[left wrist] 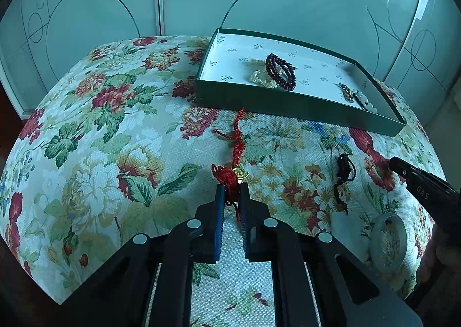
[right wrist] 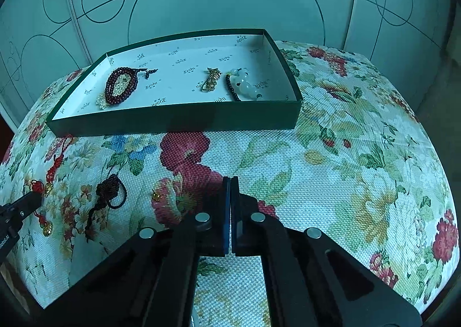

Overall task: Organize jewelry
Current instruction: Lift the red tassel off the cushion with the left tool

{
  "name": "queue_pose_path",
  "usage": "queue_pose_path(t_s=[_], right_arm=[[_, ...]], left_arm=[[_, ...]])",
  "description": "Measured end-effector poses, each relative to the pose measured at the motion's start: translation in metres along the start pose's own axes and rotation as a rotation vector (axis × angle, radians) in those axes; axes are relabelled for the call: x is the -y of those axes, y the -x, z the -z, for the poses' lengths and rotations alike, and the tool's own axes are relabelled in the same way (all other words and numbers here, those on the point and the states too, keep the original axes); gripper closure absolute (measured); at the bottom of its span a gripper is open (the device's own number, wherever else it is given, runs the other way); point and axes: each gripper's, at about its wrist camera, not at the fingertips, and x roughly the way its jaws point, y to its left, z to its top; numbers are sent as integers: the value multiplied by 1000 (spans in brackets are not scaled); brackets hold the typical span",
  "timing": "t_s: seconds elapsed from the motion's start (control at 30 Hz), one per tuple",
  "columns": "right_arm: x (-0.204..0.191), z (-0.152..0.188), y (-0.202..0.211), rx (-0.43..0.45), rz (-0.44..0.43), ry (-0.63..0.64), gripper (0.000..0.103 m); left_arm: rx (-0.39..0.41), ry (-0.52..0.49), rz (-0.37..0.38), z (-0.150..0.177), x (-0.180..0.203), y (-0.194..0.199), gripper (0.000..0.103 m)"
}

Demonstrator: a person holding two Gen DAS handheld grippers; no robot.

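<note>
Behind our grippers stood pale glass doors [left wrist: 201, 4] and a flowered cloth [left wrist: 95, 131]. Our right gripper's [right wrist: 230, 180] arm cut off a pale ring [left wrist: 389, 237] in the left view, and the small gold bit [right wrist: 157, 197] just left of that gripper we could not identify. A red knotted cord [left wrist: 237, 139] with gold charm ran ahead toward the green tray [left wrist: 288, 108]. Our left gripper [left wrist: 232, 187] pinched its knot; the right one's fingers were pressed together, holding nothing.
</note>
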Motion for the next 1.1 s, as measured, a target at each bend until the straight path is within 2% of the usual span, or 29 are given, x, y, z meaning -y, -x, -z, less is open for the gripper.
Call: queue_pose_path(t_s=[0.5, 0.63, 0.73, 0.87, 1.1], right_arm=[[16, 13, 19, 11, -36, -44, 103], [18, 11, 15, -9, -65, -54, 103], [16, 7, 8, -23, -83, -59, 101], [10, 2, 4, -11, -80, -49, 91], [4, -5, -3, -4, -64, -31, 90]], left_arm=[[-7, 9, 2, 6, -6, -1, 93], [-5, 7, 4, 6, -6, -2, 93], [-8, 9, 7, 6, -6, -3, 93], [-5, 6, 6, 6, -5, -3, 93], [-4, 9, 9, 6, -5, -3, 93]])
